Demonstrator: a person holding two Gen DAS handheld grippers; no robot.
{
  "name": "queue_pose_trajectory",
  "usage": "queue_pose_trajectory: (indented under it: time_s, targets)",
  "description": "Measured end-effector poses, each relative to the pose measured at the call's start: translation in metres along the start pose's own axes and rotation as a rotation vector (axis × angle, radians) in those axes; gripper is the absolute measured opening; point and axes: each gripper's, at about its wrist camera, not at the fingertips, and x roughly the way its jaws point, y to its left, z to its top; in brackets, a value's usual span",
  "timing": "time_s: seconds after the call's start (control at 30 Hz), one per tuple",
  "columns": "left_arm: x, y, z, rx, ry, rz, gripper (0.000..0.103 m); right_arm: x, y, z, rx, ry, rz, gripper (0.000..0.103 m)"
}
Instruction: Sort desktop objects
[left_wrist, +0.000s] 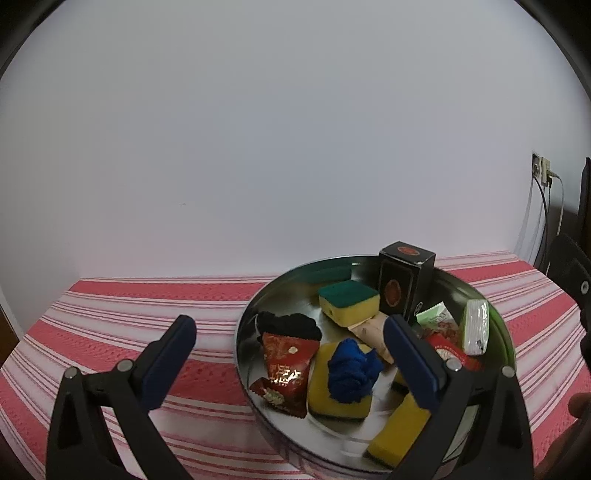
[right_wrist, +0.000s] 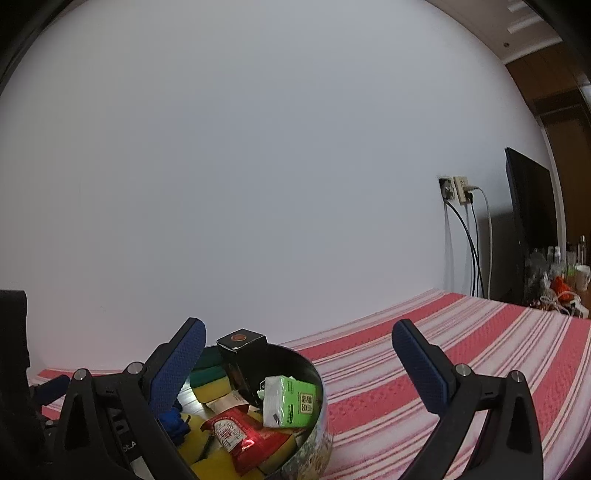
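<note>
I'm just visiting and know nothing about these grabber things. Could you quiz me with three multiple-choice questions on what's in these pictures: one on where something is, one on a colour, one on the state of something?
1. Where does the tall black cardboard box stand?
A. On the striped cloth
B. Inside the round metal tin
C. Between the grabber's fingers

2. What colour is the crumpled cloth ball lying on a yellow sponge?
A. Blue
B. White
C. Orange

3. How are the left gripper and right gripper set?
A. Both clamped on a sponge
B. One shut, one open
C. Both open and holding nothing

Answers: 1 B, the box rises from the tin's far side. 2 A, it is deep blue. 3 C, each pair of fingers is spread wide with nothing between.
</note>
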Motion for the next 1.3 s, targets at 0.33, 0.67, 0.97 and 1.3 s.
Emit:
queue_pose_trajectory:
  time_s: [0.33, 0.67, 0.97, 1.3]
  targets:
    - [-0.009, 0.010, -0.001, -0.016, -0.003, -0.001, 0.102, -0.011, -0.001, -0.004, 0.003, -0.018, -0.040, 0.102]
    - [-0.020, 0.012, -0.002, -0.028, -0.015, -0.027, 0.102, -0.024, 0.006, -0.008, -0.034, -0.073, -0.088, 0.102]
    - [-0.024, 0.019, -0.008, -0.028, -0.011, -0.015, 0.102, -0.031, 0.007, -0.008, -0.028, -0.095, -0.107, 0.102]
    - [-0.025, 0.021, -0.011, -0.004, -0.015, 0.005, 0.102, -0.035, 0.017, -0.010, -0.063, -0.113, -0.101, 0.102]
